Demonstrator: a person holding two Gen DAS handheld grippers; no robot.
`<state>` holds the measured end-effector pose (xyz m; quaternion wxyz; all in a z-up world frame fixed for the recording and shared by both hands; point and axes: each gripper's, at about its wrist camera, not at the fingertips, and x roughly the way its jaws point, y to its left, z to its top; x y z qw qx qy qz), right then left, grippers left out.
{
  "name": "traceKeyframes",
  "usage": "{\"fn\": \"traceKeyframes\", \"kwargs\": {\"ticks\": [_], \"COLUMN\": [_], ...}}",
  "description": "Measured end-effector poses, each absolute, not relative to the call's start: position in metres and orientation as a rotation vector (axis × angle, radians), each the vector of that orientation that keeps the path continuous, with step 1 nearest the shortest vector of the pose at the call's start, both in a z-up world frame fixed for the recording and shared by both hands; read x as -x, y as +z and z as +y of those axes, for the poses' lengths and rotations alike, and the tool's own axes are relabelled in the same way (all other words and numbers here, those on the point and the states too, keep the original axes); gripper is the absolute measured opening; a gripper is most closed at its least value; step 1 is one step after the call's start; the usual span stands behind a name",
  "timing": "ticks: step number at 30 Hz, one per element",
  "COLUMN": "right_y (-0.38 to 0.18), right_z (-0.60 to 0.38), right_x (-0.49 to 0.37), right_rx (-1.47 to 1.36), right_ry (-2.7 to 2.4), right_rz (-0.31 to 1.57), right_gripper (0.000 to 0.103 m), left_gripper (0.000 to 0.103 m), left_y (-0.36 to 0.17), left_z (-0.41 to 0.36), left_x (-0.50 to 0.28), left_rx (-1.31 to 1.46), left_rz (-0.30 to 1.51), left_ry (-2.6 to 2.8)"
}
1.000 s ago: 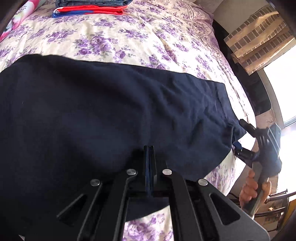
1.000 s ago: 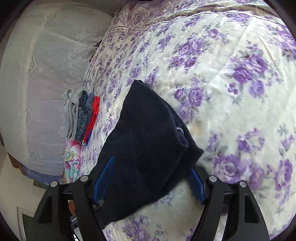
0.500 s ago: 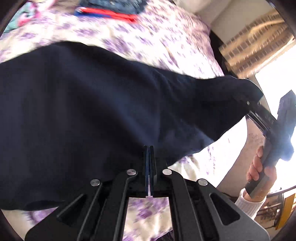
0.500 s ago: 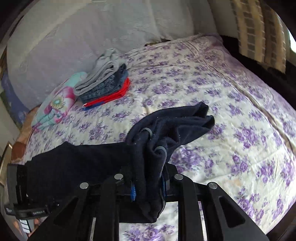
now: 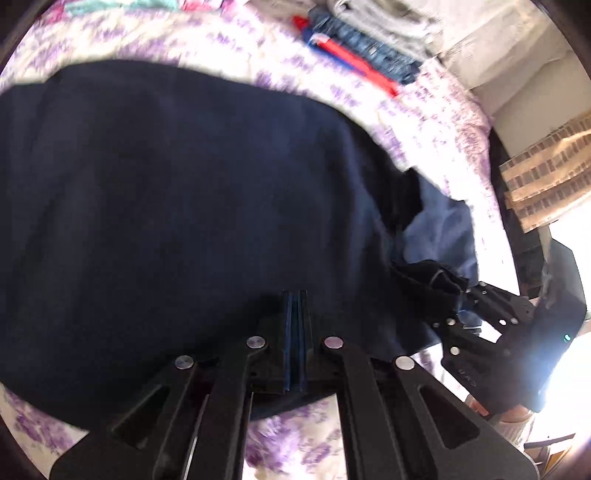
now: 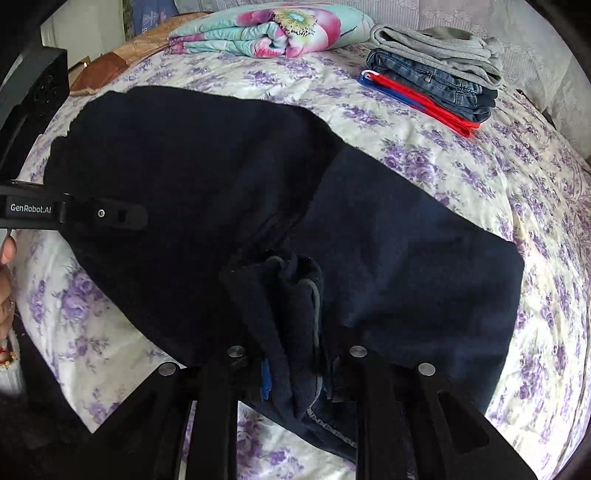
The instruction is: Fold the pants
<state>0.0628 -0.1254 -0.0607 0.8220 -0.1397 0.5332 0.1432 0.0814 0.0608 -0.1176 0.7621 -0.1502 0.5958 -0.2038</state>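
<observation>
Dark navy pants point(image 5: 192, 206) lie spread on the floral bed, also in the right wrist view point(image 6: 207, 173). My left gripper point(image 5: 294, 314) is shut on the near edge of the pants. My right gripper point(image 6: 295, 354) is shut on a bunched waistband end with a drawstring, held over the pants. The right gripper also shows in the left wrist view point(image 5: 461, 310) at the right. The left gripper shows in the right wrist view point(image 6: 122, 216) at the left edge of the pants.
A stack of folded clothes point(image 6: 432, 85) in grey, denim, red and blue sits at the far side of the bed point(image 6: 480, 162). A folded floral blanket point(image 6: 266, 29) lies beyond. A window and brick wall point(image 5: 546, 184) are to the right.
My right gripper has carried its bunched end of the pants over toward the left gripper, doubling the cloth over. The left gripper stayed shut on its edge.
</observation>
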Motion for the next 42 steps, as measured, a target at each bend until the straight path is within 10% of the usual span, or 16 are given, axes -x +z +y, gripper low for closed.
{"fn": "traceKeyframes", "kwargs": {"ticks": [2, 7, 9, 11, 30, 32, 36, 42], "right_y": [-0.054, -0.017, -0.008, -0.013, -0.07, -0.075, -0.059, -0.002], "right_z": [-0.126, -0.14, -0.143, -0.14, -0.14, -0.142, -0.148, -0.159], "right_x": [-0.061, -0.06, -0.059, -0.061, -0.152, -0.154, -0.139, -0.07], "right_rx": [0.251, 0.026, 0.011, 0.044, 0.013, -0.005, -0.083, -0.173], "right_ry": [0.333, 0.432, 0.411, 0.384, 0.169, 0.177, 0.203, 0.264], "right_rz": [1.164, 1.175, 1.12, 1.123, 1.22, 1.197, 1.186, 0.96], "right_gripper": [0.056, 0.065, 0.058, 0.001, 0.0, 0.0, 0.003, 0.005], "left_gripper": [0.001, 0.001, 0.001, 0.001, 0.003, 0.01, 0.061, 0.069], "left_y": [-0.12, -0.119, -0.12, -0.119, -0.052, -0.039, -0.029, -0.045], "left_z": [0.063, 0.063, 0.066, 0.066, 0.112, 0.141, 0.203, 0.276], "left_x": [-0.083, -0.084, -0.085, -0.082, -0.036, -0.022, 0.001, 0.004], "left_rx": [0.331, 0.312, 0.317, 0.319, 0.351, 0.372, 0.442, 0.622], "left_rz": [1.285, 1.278, 1.275, 1.276, 1.131, 1.095, 1.042, 1.029], "left_ry": [-0.449, -0.455, -0.457, -0.457, -0.392, -0.327, -0.144, -0.029]}}
